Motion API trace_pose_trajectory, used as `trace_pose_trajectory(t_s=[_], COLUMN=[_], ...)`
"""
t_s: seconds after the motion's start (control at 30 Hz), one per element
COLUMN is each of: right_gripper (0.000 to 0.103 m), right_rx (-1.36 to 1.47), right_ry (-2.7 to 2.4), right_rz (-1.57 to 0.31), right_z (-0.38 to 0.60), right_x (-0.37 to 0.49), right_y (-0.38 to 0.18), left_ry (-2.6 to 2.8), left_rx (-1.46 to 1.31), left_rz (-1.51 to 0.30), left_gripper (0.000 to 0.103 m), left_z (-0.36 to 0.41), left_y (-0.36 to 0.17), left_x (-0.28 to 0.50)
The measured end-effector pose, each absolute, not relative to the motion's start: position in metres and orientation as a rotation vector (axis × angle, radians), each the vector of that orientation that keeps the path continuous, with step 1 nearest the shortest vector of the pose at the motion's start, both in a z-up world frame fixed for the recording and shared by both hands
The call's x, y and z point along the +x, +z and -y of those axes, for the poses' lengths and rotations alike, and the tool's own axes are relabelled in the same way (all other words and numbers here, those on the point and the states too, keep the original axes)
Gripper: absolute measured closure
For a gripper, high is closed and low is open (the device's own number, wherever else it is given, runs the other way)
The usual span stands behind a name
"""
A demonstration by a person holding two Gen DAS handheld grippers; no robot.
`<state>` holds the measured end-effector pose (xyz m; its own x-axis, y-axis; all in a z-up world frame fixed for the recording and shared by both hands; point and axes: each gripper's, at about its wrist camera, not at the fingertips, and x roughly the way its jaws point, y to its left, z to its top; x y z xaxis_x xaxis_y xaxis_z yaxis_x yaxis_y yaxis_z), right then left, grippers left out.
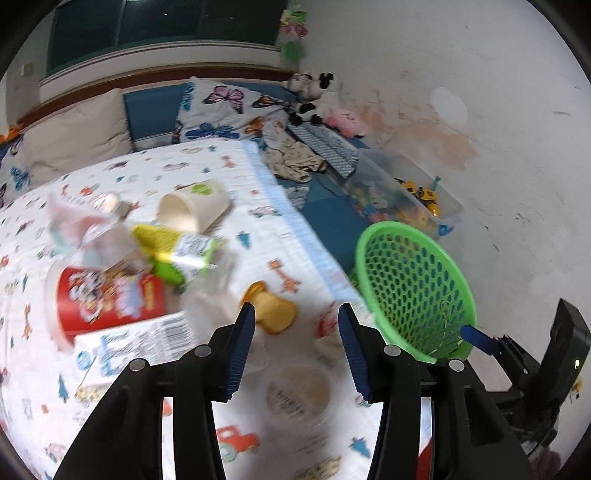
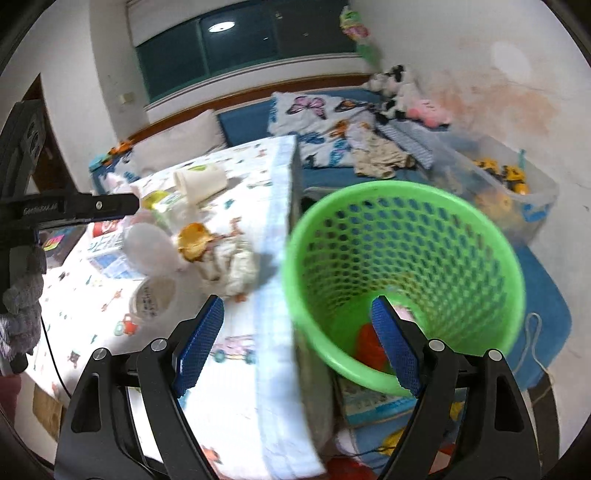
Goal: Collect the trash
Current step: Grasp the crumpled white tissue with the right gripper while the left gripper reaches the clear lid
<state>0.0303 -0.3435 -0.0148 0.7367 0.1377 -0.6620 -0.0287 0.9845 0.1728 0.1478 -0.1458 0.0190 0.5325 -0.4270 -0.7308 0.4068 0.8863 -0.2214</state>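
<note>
Dim, flat indoor light; a ceiling lamp (image 2: 221,26) mirrors in the dark window (image 2: 243,48) at twelve o'clock. Motion blur smears the litter on the surface (image 1: 258,206) and the green basket (image 2: 402,280). Fisheye bends the edges, corners black. Shadows soft, faint.

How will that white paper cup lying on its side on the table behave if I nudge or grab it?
The white paper cup lies on its side with its open mouth showing, so a nudge would probably roll it in a curve. It looks empty, so likely light. Its thin wall may crush under a hard pinch; the open left gripper should close gently.
</note>
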Motion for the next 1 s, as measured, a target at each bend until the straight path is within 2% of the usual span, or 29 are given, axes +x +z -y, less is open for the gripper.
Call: trace_pose_trajectory(t_s=[0.6,0.93,1.0], right_gripper=[0.025,0.048,0.049], right_rx=[0.106,0.133,0.136], right_ry=[0.244,0.261,0.263], right_rz=[-0.819,-0.84,-0.83], right_z=[0.29,0.289,0.291], right_x=[0.11,0.118,0.114], right_y=[-0.038,-0.047,-0.043], left_ry=[-0.397,-0.425,-0.441], left_rx=[-0.073,-0.056,-0.047], left_rz=[-0.922,-0.944,-0.954], left_gripper=[0.053,0.046,0.046], left_z=[0.079,0.086,0.093], left_y=[-0.006,-0.018,-0.021], left_x=[0.128,0.118,0.116])
